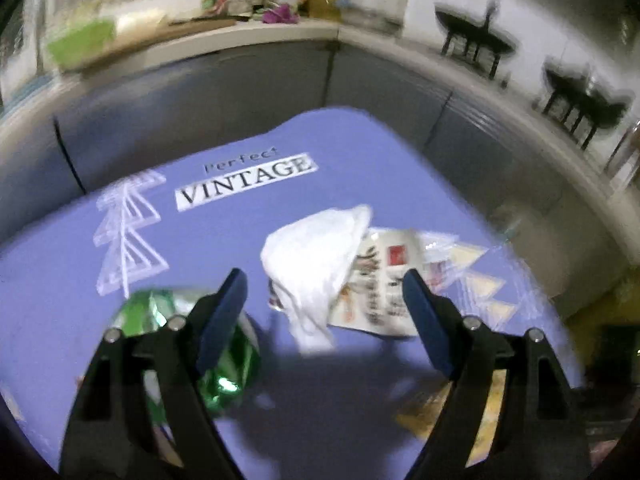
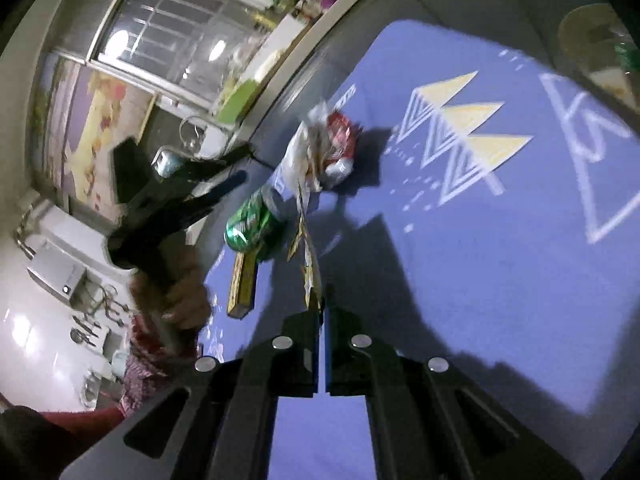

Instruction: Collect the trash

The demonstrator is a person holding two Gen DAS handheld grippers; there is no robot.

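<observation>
Right gripper [image 2: 322, 304] clamped on thin yellow-printed wrapper [image 2: 307, 264], lifted above purple tabletop [image 2: 500, 280]. Left gripper [image 1: 324, 292] spread wide over crumpled white tissue [image 1: 316, 264] near middle; crushed green can [image 1: 224, 364] just beside left finger.

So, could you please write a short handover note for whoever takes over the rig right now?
Left tool: open, empty, above the white crumpled tissue and the printed wrapper beside it.
Right tool: shut on a thin flat wrapper, seen edge-on.
On the purple cloth: green can lying on its side, crushed red can, yellow flat packet.
No bin is in view.
Left: bin the held wrapper, then collect the rest.
</observation>
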